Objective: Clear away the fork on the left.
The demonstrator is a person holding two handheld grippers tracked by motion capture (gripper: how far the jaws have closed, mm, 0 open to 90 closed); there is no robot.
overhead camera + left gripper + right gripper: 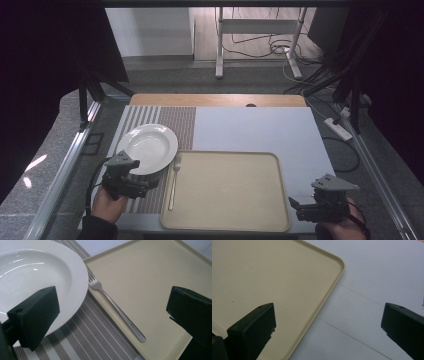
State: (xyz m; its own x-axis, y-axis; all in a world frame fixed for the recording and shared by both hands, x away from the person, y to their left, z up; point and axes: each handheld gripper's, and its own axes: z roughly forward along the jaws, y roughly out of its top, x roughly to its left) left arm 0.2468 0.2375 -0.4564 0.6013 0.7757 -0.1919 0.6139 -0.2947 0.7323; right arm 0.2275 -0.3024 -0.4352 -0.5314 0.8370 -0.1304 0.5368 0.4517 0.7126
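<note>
Left tongs (145,186) gape wide, holding nothing, with the plate (148,148) just ahead on the striped mat (176,125). A fork (173,181) lies on the tray (235,192) edge between. Right tongs (295,207) gape empty beside the tray's right rim, over the surface (260,130).

plate (148,147) left of tray (280,200), fork (173,181) between
</note>
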